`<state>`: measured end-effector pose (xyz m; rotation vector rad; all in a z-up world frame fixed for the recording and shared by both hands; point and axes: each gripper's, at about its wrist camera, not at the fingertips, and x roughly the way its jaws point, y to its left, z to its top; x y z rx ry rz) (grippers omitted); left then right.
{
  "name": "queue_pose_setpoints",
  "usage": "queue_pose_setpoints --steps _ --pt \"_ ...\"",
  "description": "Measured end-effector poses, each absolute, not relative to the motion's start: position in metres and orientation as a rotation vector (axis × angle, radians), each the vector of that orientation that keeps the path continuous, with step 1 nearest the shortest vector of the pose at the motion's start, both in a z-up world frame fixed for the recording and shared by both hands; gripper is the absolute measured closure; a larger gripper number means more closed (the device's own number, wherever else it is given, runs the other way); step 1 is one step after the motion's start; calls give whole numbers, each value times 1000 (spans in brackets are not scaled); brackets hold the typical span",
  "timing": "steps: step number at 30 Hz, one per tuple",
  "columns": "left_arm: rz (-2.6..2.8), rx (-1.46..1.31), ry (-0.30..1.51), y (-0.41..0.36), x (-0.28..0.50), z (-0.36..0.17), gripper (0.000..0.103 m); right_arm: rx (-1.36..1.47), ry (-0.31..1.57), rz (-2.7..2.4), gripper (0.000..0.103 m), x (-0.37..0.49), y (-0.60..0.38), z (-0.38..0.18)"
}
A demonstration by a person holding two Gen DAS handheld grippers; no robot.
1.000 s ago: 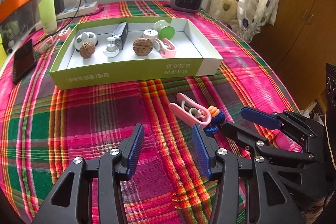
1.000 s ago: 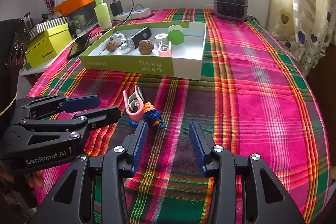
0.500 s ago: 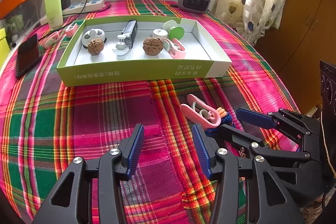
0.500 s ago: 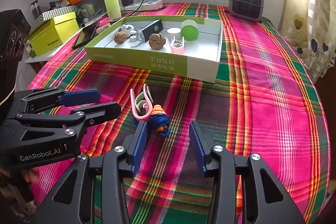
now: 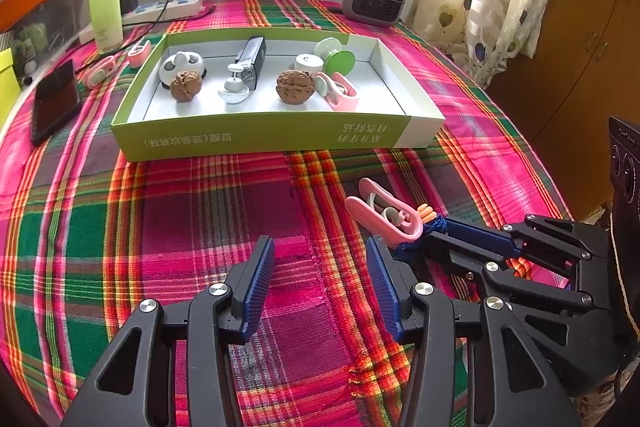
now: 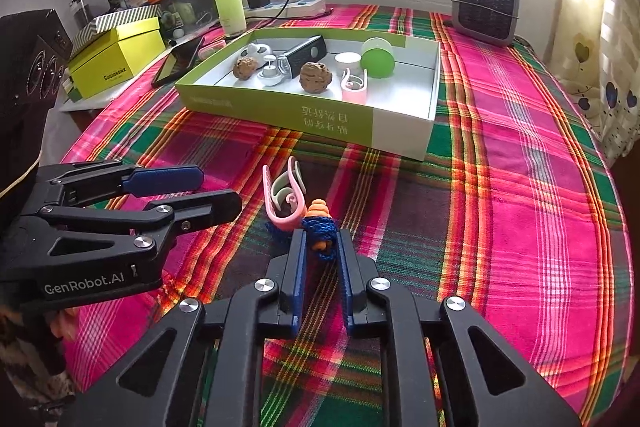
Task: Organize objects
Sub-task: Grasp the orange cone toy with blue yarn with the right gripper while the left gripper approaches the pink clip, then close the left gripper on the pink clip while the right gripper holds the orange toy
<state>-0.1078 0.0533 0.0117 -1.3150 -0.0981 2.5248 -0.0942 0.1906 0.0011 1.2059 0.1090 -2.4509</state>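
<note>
Right wrist view: right tongs (image 6: 320, 247) are clamped on the blue-and-orange knitted toy (image 6: 320, 227) on the bench (image 6: 500, 187), touching a pink clip (image 6: 282, 203). Lift straight, clearing the clip. Left tongs (image 5: 320, 281) stand open, empty.

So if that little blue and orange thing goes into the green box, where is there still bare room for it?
The green box has a bare white floor at its right end, beyond the pink clip and green disc. The left and middle are crowded with walnuts, a black device and white pieces. The right gripper is shut on the blue and orange thing.
</note>
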Motion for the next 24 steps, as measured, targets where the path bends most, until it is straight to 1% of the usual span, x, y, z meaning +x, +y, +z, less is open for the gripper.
queue_pose_setpoints --steps 6,11,15,24 --pt "2514 -1306 -97 57 -107 13 57 1207 97 -2477 88 -91 199 3" --pt "2499 -1298 -100 63 -108 16 56 1212 124 -2538 88 -91 209 5" --pt "2481 -1292 -101 72 -110 19 49 1225 135 -2568 88 -93 214 4" --pt "2469 -1322 -114 89 -118 20 48 1234 137 -2578 88 -93 218 2"
